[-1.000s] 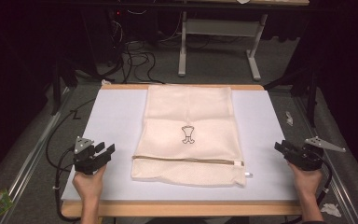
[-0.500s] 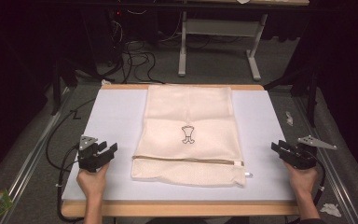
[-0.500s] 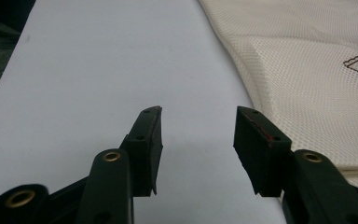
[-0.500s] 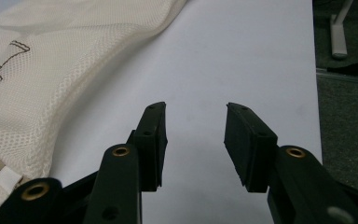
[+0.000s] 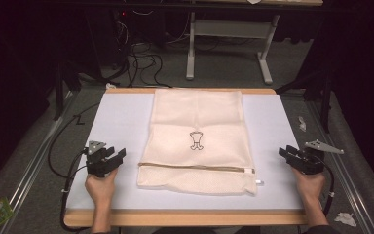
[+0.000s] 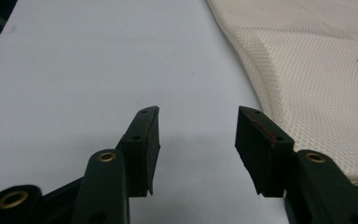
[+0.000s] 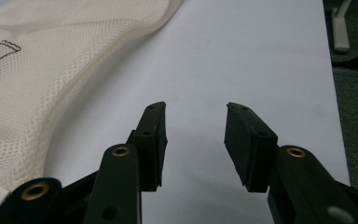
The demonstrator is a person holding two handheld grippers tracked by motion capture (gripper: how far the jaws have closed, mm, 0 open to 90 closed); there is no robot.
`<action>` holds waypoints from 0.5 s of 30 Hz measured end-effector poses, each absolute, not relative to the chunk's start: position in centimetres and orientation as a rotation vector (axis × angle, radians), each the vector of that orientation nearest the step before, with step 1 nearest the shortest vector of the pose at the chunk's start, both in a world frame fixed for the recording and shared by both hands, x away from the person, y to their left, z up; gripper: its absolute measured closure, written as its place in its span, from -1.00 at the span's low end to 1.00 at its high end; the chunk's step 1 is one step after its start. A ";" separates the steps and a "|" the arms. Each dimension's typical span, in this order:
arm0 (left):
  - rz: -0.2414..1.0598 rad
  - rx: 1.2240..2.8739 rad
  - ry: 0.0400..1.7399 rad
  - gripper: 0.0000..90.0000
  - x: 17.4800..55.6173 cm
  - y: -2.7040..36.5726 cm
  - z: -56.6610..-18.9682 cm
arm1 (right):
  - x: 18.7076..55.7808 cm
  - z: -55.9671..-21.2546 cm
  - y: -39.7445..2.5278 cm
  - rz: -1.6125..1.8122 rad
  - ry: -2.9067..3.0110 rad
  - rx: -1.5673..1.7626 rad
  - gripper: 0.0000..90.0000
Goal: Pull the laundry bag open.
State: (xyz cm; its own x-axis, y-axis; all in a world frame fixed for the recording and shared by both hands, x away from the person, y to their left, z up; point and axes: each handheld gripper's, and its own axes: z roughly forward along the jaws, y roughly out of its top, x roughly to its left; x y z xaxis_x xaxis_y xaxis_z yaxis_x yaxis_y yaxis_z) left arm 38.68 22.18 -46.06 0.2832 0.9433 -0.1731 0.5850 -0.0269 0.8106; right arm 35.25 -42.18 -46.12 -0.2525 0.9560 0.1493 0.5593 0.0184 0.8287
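Cream mesh laundry bag flat, zip closed, left gripper and right gripper jaws apart, empty

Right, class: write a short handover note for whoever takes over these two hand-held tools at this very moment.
Left tool: open, empty, over the white mat, left of the mesh bag.
Right tool: open, empty, right of the bag.
Bag: flat in the middle of the mat, zip running across near the front edge and seemingly shut, pull tab at the right end.
Done: nothing gripped.
Left: probably bring both tools in to the bag.
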 end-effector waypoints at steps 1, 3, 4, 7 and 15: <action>0.539 1.716 1.405 0.11 38.7 22.1 -46.1 | 35.3 -46.2 -42.1 1.142 1.842 1.543 0.32; 0.540 1.724 1.407 0.11 38.8 22.1 -46.3 | 35.4 -46.3 -42.0 1.135 1.841 1.548 0.32; 0.542 1.725 1.409 0.11 38.9 22.0 -46.4 | 35.5 -46.4 -41.9 1.135 1.841 1.550 0.32; 0.539 1.733 1.412 0.11 39.1 21.9 -46.6 | 35.7 -46.6 -41.8 1.128 1.845 1.550 0.31; 0.547 1.733 1.430 0.10 39.6 21.6 -47.0 | 35.8 -46.7 -41.9 1.093 1.840 1.555 0.31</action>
